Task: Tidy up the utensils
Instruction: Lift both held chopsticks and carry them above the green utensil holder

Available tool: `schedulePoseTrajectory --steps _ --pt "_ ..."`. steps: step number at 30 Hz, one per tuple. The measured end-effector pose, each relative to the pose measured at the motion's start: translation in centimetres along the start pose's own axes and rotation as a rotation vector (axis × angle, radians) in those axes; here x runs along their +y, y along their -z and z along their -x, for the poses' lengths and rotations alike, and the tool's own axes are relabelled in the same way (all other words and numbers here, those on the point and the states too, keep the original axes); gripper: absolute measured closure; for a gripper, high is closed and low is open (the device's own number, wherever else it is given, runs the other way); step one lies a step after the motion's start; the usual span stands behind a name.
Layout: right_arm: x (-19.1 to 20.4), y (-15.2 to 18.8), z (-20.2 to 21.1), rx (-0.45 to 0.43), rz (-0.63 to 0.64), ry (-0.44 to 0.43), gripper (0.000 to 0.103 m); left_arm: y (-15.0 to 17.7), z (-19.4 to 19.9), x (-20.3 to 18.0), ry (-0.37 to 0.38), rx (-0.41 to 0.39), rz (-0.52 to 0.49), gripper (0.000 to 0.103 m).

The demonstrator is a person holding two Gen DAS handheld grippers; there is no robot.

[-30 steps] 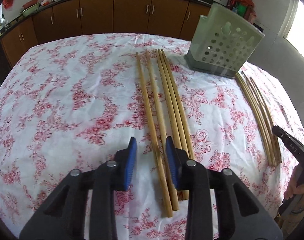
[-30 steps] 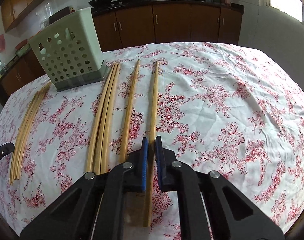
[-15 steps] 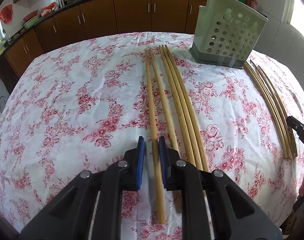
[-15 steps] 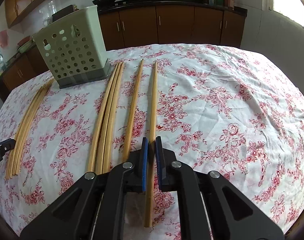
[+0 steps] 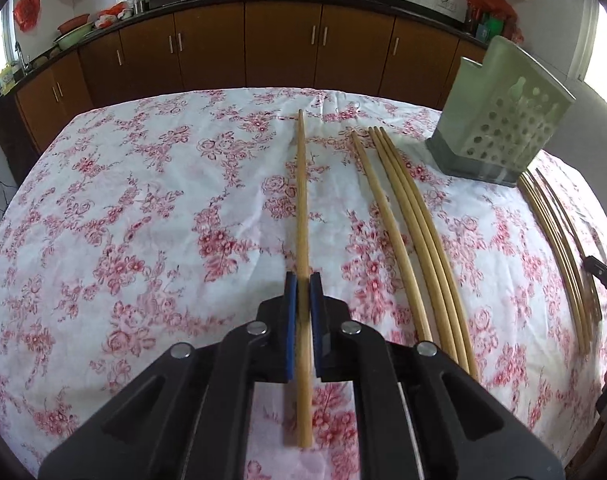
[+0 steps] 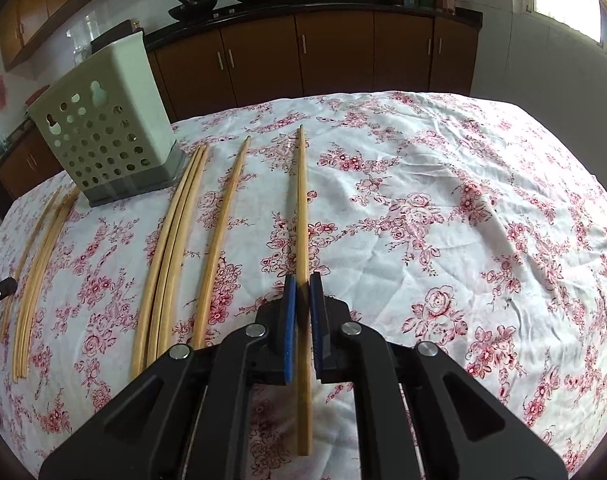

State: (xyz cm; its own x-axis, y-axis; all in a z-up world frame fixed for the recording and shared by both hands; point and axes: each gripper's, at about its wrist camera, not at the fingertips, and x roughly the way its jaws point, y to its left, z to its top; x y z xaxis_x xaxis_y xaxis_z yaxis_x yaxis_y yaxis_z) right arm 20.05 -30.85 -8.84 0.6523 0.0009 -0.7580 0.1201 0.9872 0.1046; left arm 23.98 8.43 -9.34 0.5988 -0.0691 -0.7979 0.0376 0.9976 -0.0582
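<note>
Two grippers, each pinching its own chopstick: my left gripper [image 5: 302, 282] has its blue pads pressed on a bamboo chopstick [image 5: 301, 208] running forward over the floral tablecloth [image 5: 123, 220], and my right gripper [image 6: 302, 282] clamps another chopstick [image 6: 300, 200] the same way. Whether either stick is lifted off the cloth, I cannot tell. I read no labels or writing anywhere. Beside my right stick lie a single chopstick [image 6: 219, 236], then a bundle of three [image 6: 171, 248], then the perforated green utensil holder [image 6: 103, 136] standing upright, with more chopsticks [image 6: 39, 268] beyond it. Brown cabinets [image 6: 323, 52] line the wall behind.
</note>
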Motion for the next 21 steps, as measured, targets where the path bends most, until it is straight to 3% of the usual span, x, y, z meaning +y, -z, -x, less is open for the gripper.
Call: schedulePoseTrajectory --steps 12,21 --pt "0.4 2.3 1.9 0.008 0.033 -0.001 0.095 2.8 1.8 -0.5 -0.045 -0.023 -0.03 0.092" --pt "-0.3 1.5 3.1 -0.039 0.011 -0.047 0.095 2.8 2.3 -0.2 -0.049 0.002 -0.003 0.095"
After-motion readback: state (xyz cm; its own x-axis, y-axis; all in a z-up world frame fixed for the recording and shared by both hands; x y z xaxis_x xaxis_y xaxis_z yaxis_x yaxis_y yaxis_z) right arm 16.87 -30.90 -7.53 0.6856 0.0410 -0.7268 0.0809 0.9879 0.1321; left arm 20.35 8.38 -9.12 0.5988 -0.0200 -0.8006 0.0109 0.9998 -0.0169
